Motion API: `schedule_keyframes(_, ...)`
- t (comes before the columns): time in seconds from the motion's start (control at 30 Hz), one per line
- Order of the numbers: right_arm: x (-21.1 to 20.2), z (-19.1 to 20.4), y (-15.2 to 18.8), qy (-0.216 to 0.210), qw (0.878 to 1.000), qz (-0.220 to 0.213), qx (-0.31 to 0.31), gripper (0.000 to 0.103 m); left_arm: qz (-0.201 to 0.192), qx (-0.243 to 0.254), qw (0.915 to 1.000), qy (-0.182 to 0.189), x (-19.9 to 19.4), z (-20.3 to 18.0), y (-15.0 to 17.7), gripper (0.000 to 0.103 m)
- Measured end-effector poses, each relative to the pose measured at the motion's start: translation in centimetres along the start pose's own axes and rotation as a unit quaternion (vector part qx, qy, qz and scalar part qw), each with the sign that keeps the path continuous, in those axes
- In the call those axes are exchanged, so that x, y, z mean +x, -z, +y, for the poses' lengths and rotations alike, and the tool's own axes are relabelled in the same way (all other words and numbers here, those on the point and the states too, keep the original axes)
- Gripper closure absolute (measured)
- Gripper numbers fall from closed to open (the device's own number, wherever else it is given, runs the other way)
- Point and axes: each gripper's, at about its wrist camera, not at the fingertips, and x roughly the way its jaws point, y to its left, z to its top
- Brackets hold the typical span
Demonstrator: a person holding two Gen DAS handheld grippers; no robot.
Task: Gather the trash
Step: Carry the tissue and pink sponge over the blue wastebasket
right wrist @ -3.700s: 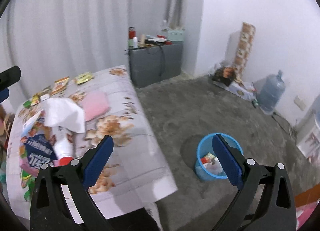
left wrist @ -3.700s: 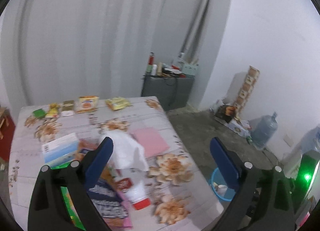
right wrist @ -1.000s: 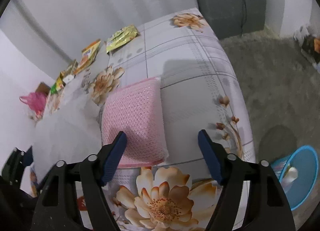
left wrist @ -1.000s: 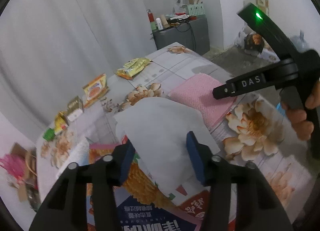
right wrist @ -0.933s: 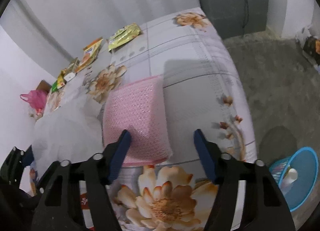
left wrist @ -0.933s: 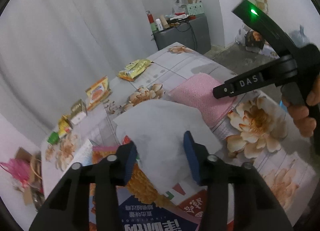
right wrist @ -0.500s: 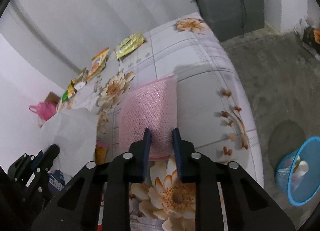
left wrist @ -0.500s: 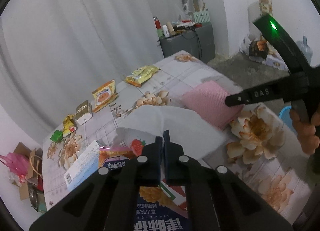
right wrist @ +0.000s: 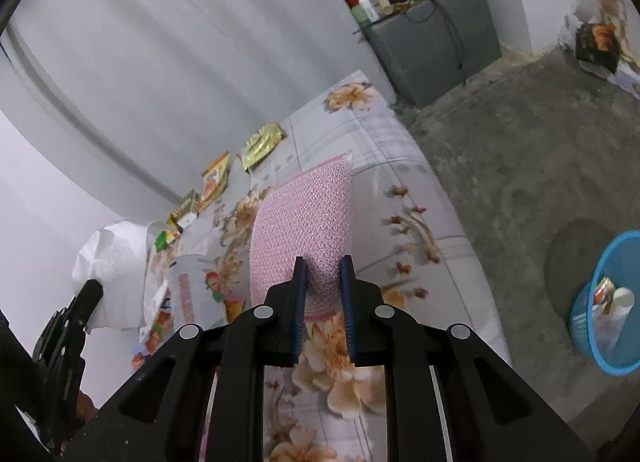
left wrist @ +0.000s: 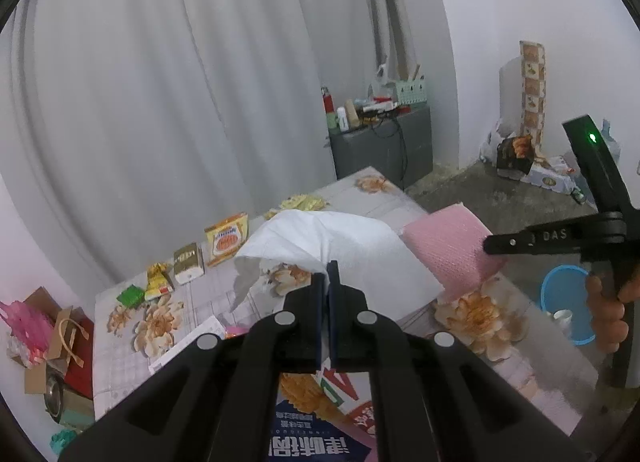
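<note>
Left gripper [left wrist: 327, 275]: jaws fully closed, white tissue [left wrist: 340, 246] pinched and lifted off the floral table [left wrist: 472, 318]. Right gripper [right wrist: 323, 266]: jaws narrowly apart and closing, pink mesh pad [right wrist: 308, 218] clamped and raised on edge. 1 second ago both were open, both items flat. Blue bin [right wrist: 608, 326] sits on the floor right of the table.

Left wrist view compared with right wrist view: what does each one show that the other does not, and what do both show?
Only the left wrist view shows the pink bag on the floor and the hand holding the right tongs. Only the right wrist view shows the trash inside the blue basket. Both show the white tissue in the left tongs and the pink cloth in the right tongs.
</note>
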Motion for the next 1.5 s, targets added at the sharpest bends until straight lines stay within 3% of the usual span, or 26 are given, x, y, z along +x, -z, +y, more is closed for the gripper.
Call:
schedule_keyframes(0.23, -4.4, -1.5, 1.7, 0.003, 0.999, -0.034, 0.020, 0.088, -0.019, 0.018, 0.9996, 0.011, -2.2, -2.5, -0.4, 0.101)
schedule_keyframes(0.43, -9.4, -4.2, 3.2, 0.040, 0.997, -0.065, 0.032, 0.088, -0.028, 0.023, 0.9987, 0.035, -3.3, -5.1, -0.3, 0.101)
schedule_keyframes(0.77, -17.6, -11.6, 6.3, 0.125, 0.980, -0.122, 0.100, 0.088, -0.039, 0.067, 0.9897, 0.120, -3.8, -13.1, -1.5, 0.101)
schedule_keyframes(0.9, -19.6, -14.9, 7.7, 0.147, 0.969, -0.138, 0.140, 0.088, -0.035, 0.099, 0.9808, 0.164, -3.3, -17.7, -2.4, 0.101)
schedule_keyframes(1.07, -20.8, -19.1, 9.4, 0.171, 0.956, -0.146, 0.189, 0.088, 0.001, 0.140, 0.9633, 0.229, -1.4, -24.8, -3.1, 0.101)
schedule_keyframes(1.23, -20.5, -23.2, 10.7, 0.187, 0.944, -0.138, 0.232, 0.088, 0.065, 0.161, 0.9445, 0.279, 2.0, -31.4, -3.0, 0.101)
schedule_keyframes(1.5, -17.3, -31.0, 12.0, 0.202, 0.921, -0.110, 0.314, 0.087, 0.173, 0.180, 0.9155, 0.316, 9.3, -40.8, -1.5, 0.100)
